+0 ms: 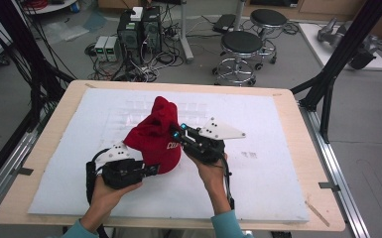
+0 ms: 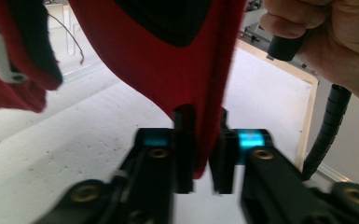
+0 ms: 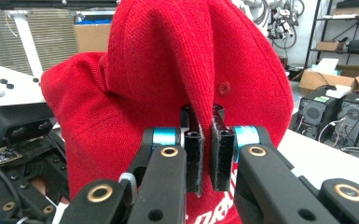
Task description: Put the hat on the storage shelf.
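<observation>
A red cap (image 1: 155,134) stands bunched up near the table's (image 1: 287,106) middle. The left gripper (image 1: 151,170) and right gripper (image 1: 177,133) each pinch its fabric.

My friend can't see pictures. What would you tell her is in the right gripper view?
Two black jaws of the right gripper pinch a fold of a red cap, which rises in front of the camera. The left gripper shows dark at the left edge, and boxes and computers sit in the room behind.
</observation>
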Tool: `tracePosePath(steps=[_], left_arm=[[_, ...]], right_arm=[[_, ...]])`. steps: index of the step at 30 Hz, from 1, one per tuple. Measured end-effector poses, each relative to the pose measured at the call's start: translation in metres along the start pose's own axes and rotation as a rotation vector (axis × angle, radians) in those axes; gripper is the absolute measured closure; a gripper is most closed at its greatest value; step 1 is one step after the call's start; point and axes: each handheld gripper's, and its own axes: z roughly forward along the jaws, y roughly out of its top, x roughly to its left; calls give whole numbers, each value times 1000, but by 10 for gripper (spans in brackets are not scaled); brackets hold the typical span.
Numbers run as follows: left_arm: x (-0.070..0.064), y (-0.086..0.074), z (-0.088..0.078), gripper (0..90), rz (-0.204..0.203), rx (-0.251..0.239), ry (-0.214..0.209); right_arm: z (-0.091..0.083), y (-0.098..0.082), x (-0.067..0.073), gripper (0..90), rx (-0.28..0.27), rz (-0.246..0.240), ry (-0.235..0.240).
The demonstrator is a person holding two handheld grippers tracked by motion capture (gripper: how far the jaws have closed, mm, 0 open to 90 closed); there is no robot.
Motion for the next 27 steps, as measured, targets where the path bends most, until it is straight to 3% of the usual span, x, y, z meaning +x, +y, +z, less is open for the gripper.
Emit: tracePosePath(steps=[10, 13, 14, 17, 19, 22, 27], left_arm=[[-1, 1, -3, 851, 10, 10, -6], [-2, 2, -4, 851, 7, 16, -5], [-2, 2, -5, 851, 13, 20, 3], [0, 2, -7, 852, 21, 24, 15], [1, 3, -10, 851, 23, 22, 31], [3, 6, -15, 851, 25, 15, 49], [10, 15, -25, 851, 35, -4, 95]], right_arm=[[0, -1, 1, 858, -5, -8, 1], [0, -1, 3, 783, -11, -25, -26], [0, -1, 4, 718, -8, -35, -32], [0, 0, 7, 377, -8, -61, -81], [1, 1, 8, 205, 10, -48, -118], [-1, 0, 5, 105, 38, -34, -132], [-10, -3, 3, 105, 50, -38, -164]])
